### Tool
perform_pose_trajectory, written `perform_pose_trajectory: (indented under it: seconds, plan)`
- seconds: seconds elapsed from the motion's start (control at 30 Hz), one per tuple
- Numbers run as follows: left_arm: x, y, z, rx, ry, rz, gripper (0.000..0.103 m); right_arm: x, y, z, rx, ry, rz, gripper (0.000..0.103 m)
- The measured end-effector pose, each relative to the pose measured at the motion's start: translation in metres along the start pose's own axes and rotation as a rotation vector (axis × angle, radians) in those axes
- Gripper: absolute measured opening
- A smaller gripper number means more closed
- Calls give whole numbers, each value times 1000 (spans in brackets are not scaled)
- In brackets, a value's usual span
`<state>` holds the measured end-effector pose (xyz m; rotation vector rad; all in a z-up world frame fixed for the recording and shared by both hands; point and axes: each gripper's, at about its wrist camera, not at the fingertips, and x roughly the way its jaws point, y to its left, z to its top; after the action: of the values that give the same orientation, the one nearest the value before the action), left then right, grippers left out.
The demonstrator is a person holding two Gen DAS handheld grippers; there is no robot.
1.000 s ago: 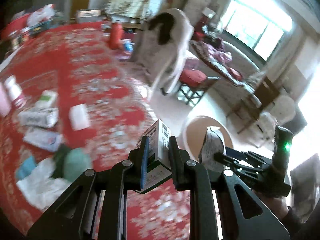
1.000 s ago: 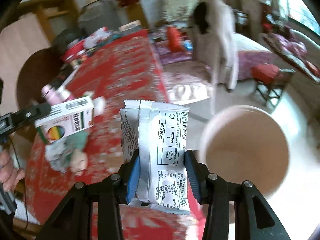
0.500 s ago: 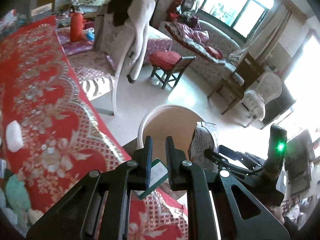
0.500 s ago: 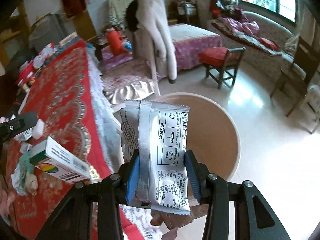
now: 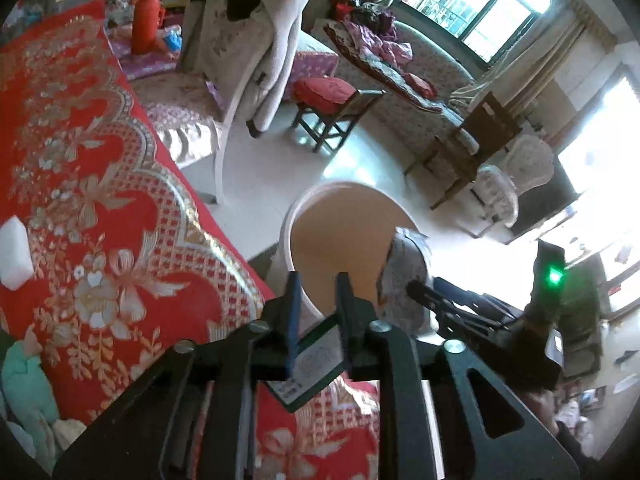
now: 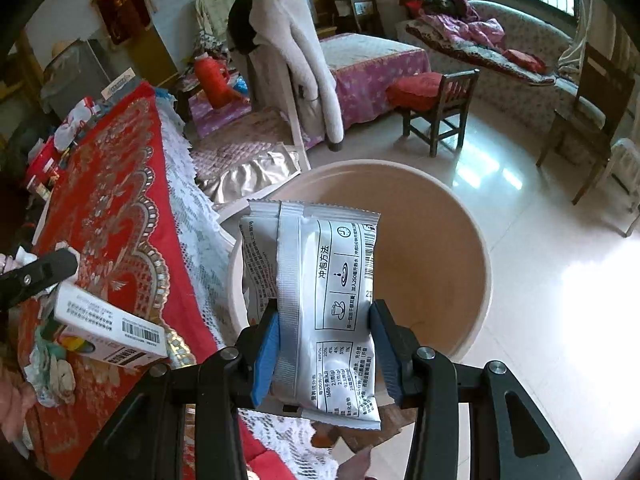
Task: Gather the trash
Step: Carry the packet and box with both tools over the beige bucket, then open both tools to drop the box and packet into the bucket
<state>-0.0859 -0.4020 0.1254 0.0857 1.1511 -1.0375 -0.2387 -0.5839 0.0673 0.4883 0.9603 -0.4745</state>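
Table: covered by a red cloth with gold flower pattern and a white lace edge.
Chair: a pale coat is draped over its back, beside the table.
Stool: a wooden frame with a red cushion, set on the glossy floor.
Sofa: strewn with purple cloth, under the window.
Flask: red, behind the chair.

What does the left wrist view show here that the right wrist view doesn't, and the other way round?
Left wrist only: the white pad on the red tablecloth, and the right gripper side-on with its green light.

Right wrist only: the printed face of the silver packet clamped in its pads, and the small box seen whole with its barcode.

Both: the beige bucket, the packet, the box, the left gripper with its jaws just widened around the box, and the coat-draped chair.
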Motion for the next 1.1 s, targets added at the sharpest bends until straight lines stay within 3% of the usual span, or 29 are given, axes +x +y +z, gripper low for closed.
perform_pose_trajectory:
  seconds: [0.03, 0.13, 0.27, 0.37, 0.47, 0.77, 0.83, 0.87, 1.1]
  plan:
    - [-4, 1, -3, -9, 1, -13, 36, 0, 2, 0, -6, 3, -5, 43]
    - [-24, 4, -9, -16, -43, -52, 57, -1, 6, -1, -17, 5, -9, 43]
    - [-34, 2, -11, 1, -49, -101, 59, 2, 7, -1, -6, 10, 15, 43]
    - [-32, -1, -14, 6, -41, -104, 67, 9, 9, 2, -23, 28, 47, 43]
    - [-22, -5, -19, 21, -53, -46, 68, 15, 13, 9, -71, 41, 91, 43]
    - [10, -19, -29, 42, -62, 23, 67, 18, 6, 25, -195, 76, 123, 43]
    - [14, -23, -31, 57, -67, 43, 57, 18, -1, 24, -192, 79, 126, 43]
    - [15, -23, -32, 61, -75, 50, 57, 18, -5, 23, -191, 83, 123, 43]
    - [27, -49, -13, 60, -103, 21, 56, 21, -33, 24, -142, 91, 77, 43]
